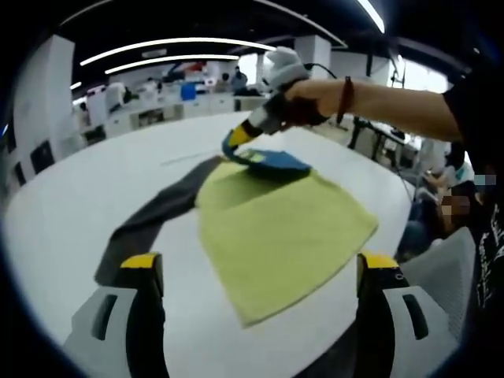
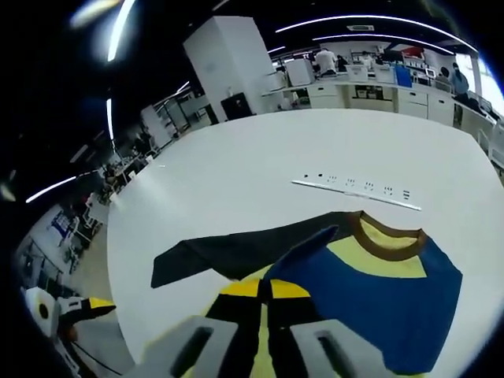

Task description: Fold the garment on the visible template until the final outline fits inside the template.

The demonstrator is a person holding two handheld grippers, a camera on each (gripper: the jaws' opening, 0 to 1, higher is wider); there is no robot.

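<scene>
Left gripper view, left to right: left gripper (image 1: pixel 260 272) hovers low over the round white table (image 1: pixel 94 189), yellow-tipped jaws spread wide, holding nothing. Between them lies the garment, a yellow-green knit top with a dark grey sleeve (image 1: pixel 153 216) trailing out left and a blue shoulder panel (image 1: pixel 276 161) at the far edge. The main yellow body (image 1: pixel 283 228) is flat, one corner near the table's right rim. Right gripper (image 1: pixel 236 142), held by a person's hand (image 1: pixel 303 98), has its jaws pinching the blue collar edge, lifted slightly.

Right gripper view: jaws pressed together on the blue-yellow fabric (image 2: pixel 264 290); brown neckband (image 2: pixel 386 235) just beyond, grey sleeve spread out to the left. Thin white strip with dark marks (image 2: pixel 354 191) lies further back, apart from the garment. Can't make out any template outline.

Risks:
- The single pinch may drag the whole body rather than fold it, as nothing pins the hem.
- The sleeve may stay splayed outside the outline.
- The right corner could slide off the rim.
</scene>
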